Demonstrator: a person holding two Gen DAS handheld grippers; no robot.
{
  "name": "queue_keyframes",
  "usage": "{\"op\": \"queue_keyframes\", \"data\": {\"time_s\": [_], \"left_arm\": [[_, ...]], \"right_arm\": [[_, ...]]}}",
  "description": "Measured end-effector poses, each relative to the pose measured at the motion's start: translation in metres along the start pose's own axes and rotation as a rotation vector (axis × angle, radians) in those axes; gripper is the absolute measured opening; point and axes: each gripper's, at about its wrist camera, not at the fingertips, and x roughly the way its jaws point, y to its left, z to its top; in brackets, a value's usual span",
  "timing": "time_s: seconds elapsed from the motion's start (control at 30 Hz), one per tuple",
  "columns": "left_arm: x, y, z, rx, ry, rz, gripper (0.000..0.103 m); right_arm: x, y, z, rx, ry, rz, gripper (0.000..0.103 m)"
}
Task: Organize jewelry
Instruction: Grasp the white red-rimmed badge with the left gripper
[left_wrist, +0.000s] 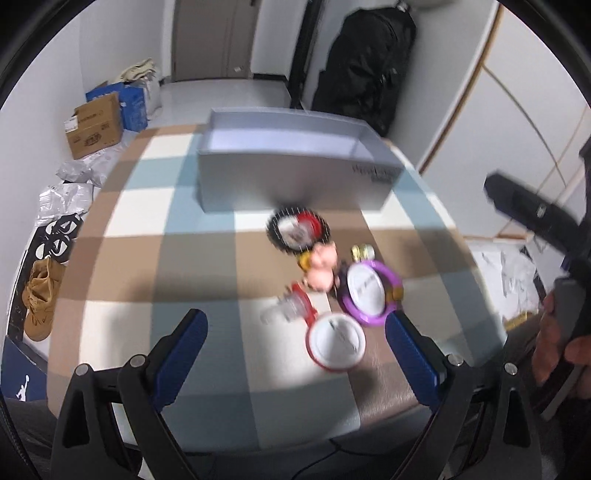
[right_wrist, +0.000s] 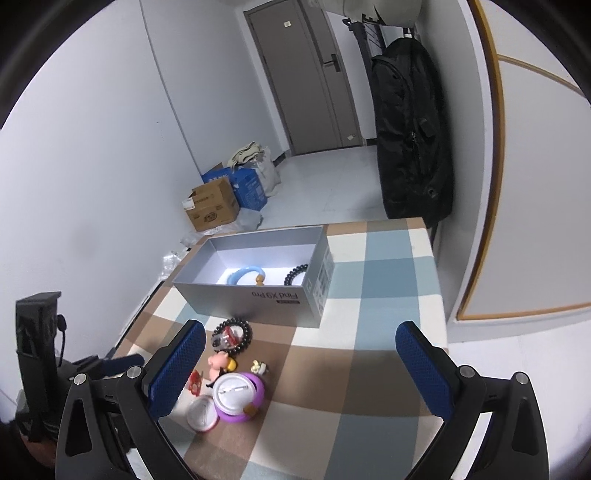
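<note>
Both tongs (left_wrist: 295, 354) (right_wrist: 301, 365) wide open, empty.

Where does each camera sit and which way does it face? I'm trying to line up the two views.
Left wrist: on the left gripper, low over the checked table, facing the grey box; its blue fingers and the person's right hand show.
Right wrist: on the right gripper, higher, looking into the box; the other gripper's body shows at left.
Shared: box, purple bracelet, black bead bracelet.

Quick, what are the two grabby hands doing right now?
Left gripper: open, fingers wide, holding nothing.
Right gripper: open, holding nothing.
</note>
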Motion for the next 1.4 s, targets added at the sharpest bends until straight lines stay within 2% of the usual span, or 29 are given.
{"op": "queue_keyframes", "data": {"time_s": [0.3,0.47,0.53,0.57,0.77,0.87,0.93,1.0,1.03,1.2,1.4], "left_arm": [[0.016,-0.019,-0.017,0.092,0.084,0.042,0.094],[0.015,-0.022,-0.015,0.107,0.081,0.074,0.094],[0.013,-0.024,-0.016,0.123,0.074,0.106,0.086],[0.014,-0.025,-0.018,0.132,0.072,0.117,0.086],[0.016,-0.025,-0.017,0.132,0.065,0.104,0.083],[0.016,-0.026,-0.015,0.141,0.059,0.099,0.072],[0.015,-0.028,-0.013,0.152,0.055,0.089,0.056],[0.015,-0.029,-0.011,0.157,0.056,0.079,0.047],[0.014,-0.029,-0.012,0.161,0.054,0.074,0.037],[0.013,-0.024,-0.012,0.149,0.055,0.044,0.037],[0.012,-0.012,-0.005,0.052,0.072,-0.023,0.037]], "right_arm": [[-0.008,0.003,-0.004,-0.008,-0.004,-0.019,0.103],[-0.009,-0.003,-0.004,0.012,-0.003,-0.040,0.103],[-0.009,-0.007,-0.004,0.026,-0.002,-0.045,0.103],[-0.010,-0.008,-0.004,0.031,-0.002,-0.050,0.103],[-0.010,-0.019,-0.004,0.068,0.008,-0.071,0.103],[-0.010,-0.025,-0.004,0.096,0.014,-0.072,0.103],[-0.010,-0.028,-0.004,0.108,0.014,-0.069,0.103],[-0.011,-0.029,-0.004,0.112,0.014,-0.074,0.103],[-0.011,-0.029,-0.004,0.114,0.014,-0.074,0.103],[-0.008,-0.029,-0.004,0.119,0.025,-0.075,0.103],[-0.006,-0.028,-0.005,0.113,0.035,-0.074,0.103]]}}
